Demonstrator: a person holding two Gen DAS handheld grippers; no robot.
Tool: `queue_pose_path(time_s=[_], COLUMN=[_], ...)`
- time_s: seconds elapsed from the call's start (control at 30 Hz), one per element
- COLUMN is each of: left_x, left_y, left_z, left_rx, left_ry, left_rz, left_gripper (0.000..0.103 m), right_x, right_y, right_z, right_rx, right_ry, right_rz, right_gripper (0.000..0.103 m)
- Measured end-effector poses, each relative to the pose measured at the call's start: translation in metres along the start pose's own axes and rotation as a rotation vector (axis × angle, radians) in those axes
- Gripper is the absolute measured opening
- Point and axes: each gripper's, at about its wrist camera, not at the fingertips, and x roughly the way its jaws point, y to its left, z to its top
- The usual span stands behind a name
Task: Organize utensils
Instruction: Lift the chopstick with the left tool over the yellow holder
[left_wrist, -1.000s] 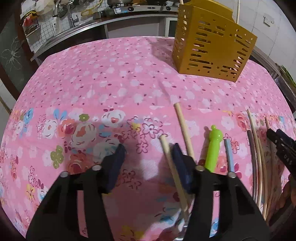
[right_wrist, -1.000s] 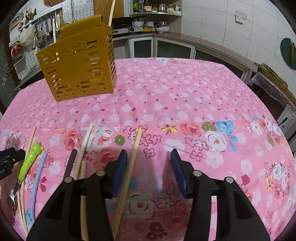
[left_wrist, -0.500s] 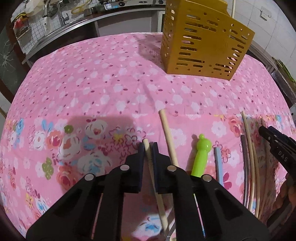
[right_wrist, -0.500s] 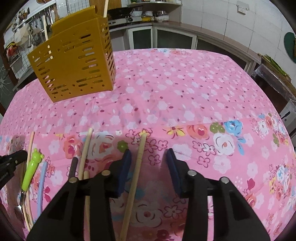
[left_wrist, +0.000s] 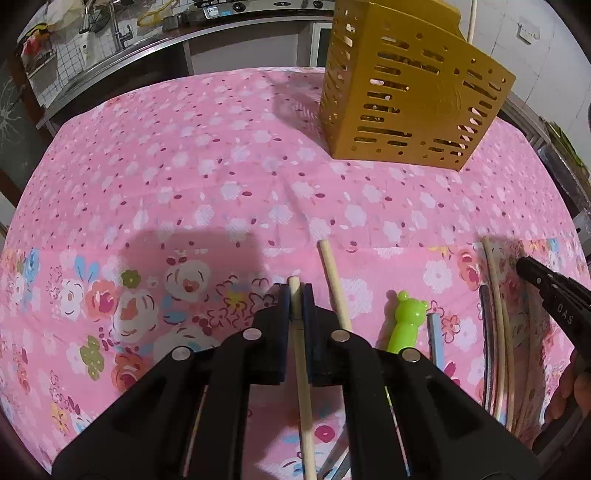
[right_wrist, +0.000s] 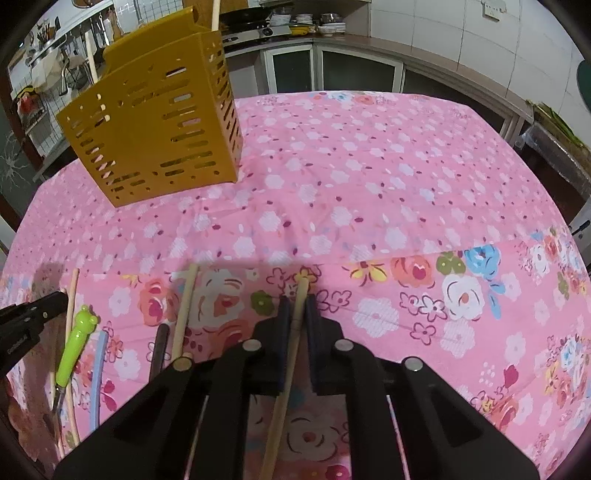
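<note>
Your left gripper (left_wrist: 294, 295) has its dark blue pads pressed against a pale wooden chopstick (left_wrist: 301, 354); the stick's tip pokes out just past the fingertips. Your right gripper (right_wrist: 297, 302) is likewise clamped on a second light wooden chopstick (right_wrist: 286, 376), its tip just beyond the pads.

The remaining utensils lie on the pink floral tablecloth (right_wrist: 369, 192) between the two grippers: another bare wooden chopstick (left_wrist: 334, 284), a lime-green frog-headed plastic handle (left_wrist: 404, 325), a thin light-blue stick (left_wrist: 435, 339), and a bundle of dark and pale chopsticks (left_wrist: 495, 332).

The mustard-yellow slotted plastic utensil holder (right_wrist: 155, 122) stands upright at the far side of the cloth, well apart from both grippers, with a pale stick (right_wrist: 215, 14) rising from its top.
</note>
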Motion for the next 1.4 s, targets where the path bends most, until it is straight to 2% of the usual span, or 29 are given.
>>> queue_pose_path(time_s=[0.27,0.5,0.8,1.4], left_x=[-0.005,-0.022,-0.052,-0.1], left_y=[0.008,0.016,0.018,0.02], left_z=[0.0,0.004,0.01,0.027], left_rx=[-0.023,-0.047,-0.049,-0.009], left_ry=[-0.016,-0.061,-0.163,-0.313], left_rz=[-0.005,-0.02,-0.033,0.012], left_gripper=[0.005,0.005,0.005,0.004], right_x=[-0.003,-0.014,-0.043,-0.1], right_y=[-0.001,0.001,0.005,0.007], right_z=[-0.001,0.001,0.009,0.033], right_rx=[0.017,0.034,0.033,0.014], right_ry=[-0.004,-0.039,-0.14,-0.311], right_rz=[0.03,0.05,0.069,0.103], right_gripper=[0.006,0.006,0.006,0.006])
